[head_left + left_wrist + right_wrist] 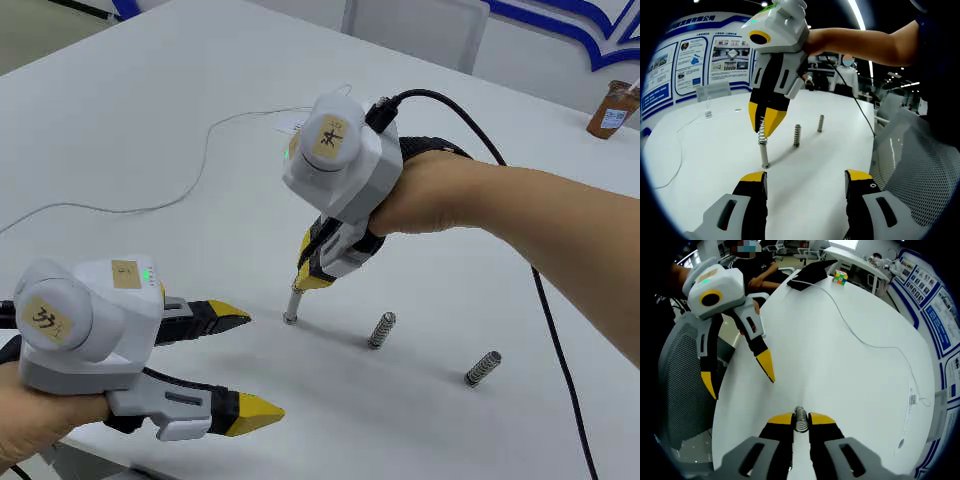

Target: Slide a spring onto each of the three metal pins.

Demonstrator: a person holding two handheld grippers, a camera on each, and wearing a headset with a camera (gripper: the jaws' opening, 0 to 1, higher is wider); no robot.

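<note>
Being clamped between the yellow fingertips [781,419] of the right gripper [313,268], a spring [800,421] is being held upright. The fingers are drawn in to the spring's own width and are touching nothing else. In the left gripper view the spring's lower end is being seen at the top of the standing metal pin [764,156]. Whether the first coils are already over the tip cannot be told.

Step in hand, as judged: the third and last spring is being fitted. Two other springs [381,329] [483,368] are being seen just beyond, apparently already seated on their pins.

Next move, as judged: the spring is to be kept in line with the pin and pushed straight down to the base, and only then released. Any tilt is likely to be punished by the coils catching on the pin's tip.

The left gripper [250,365] is being held near the pin, above the white table [120,120], with fingers spread wide and nothing between them. A thin cable [150,208] is lying well apart.
</note>
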